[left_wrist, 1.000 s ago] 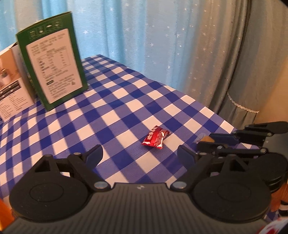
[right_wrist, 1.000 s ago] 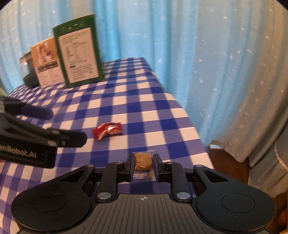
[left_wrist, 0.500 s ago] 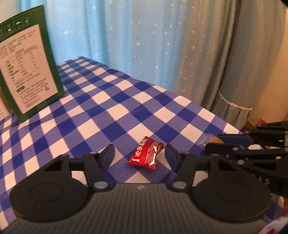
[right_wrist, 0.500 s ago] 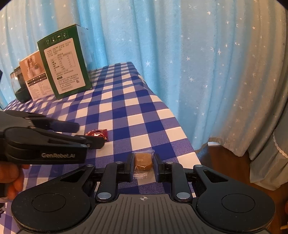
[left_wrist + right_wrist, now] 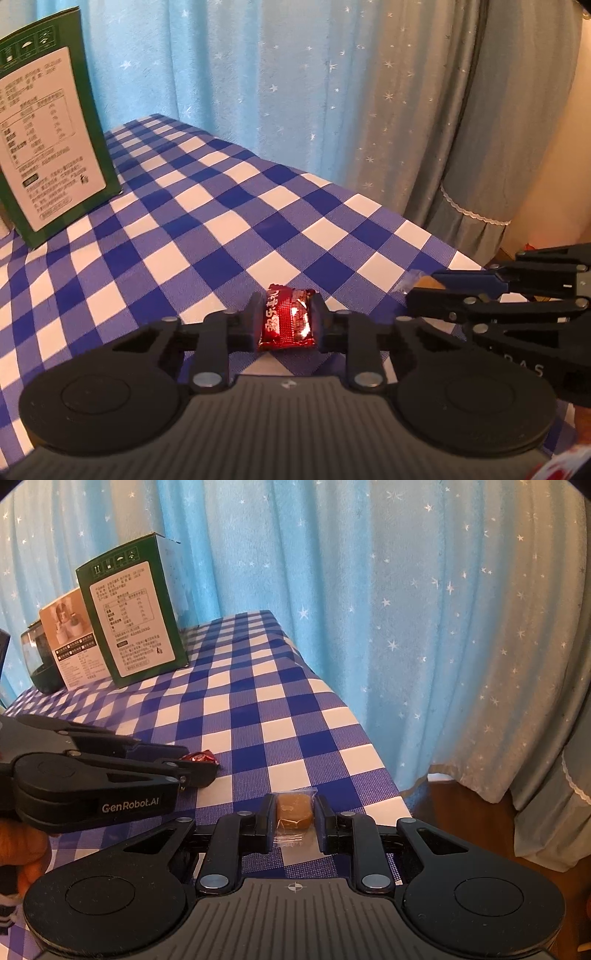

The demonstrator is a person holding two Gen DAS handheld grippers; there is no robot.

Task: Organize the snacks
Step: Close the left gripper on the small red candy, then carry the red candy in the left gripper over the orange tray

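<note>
My left gripper (image 5: 286, 317) is shut on a small red foil snack packet (image 5: 287, 320) just above the blue-and-white checked tablecloth (image 5: 207, 229). In the right wrist view the left gripper (image 5: 199, 768) shows at the left with the red packet's end (image 5: 201, 756) sticking out. My right gripper (image 5: 294, 812) is shut on a brown candy in a clear wrapper (image 5: 293, 809) near the table's right edge. The right gripper also shows in the left wrist view (image 5: 417, 291), with the candy (image 5: 424, 282) between its fingers.
A tall green box (image 5: 133, 611) stands at the back of the table, also in the left wrist view (image 5: 44, 144). Beside it are a beige box (image 5: 72, 640) and a dark glass jar (image 5: 37, 661). Blue star curtains (image 5: 369, 609) hang behind. The table edge (image 5: 373, 749) drops off at the right.
My left gripper moved forward over the red packet and shut on it. The right gripper has stayed shut on the brown candy and lifted slightly.
</note>
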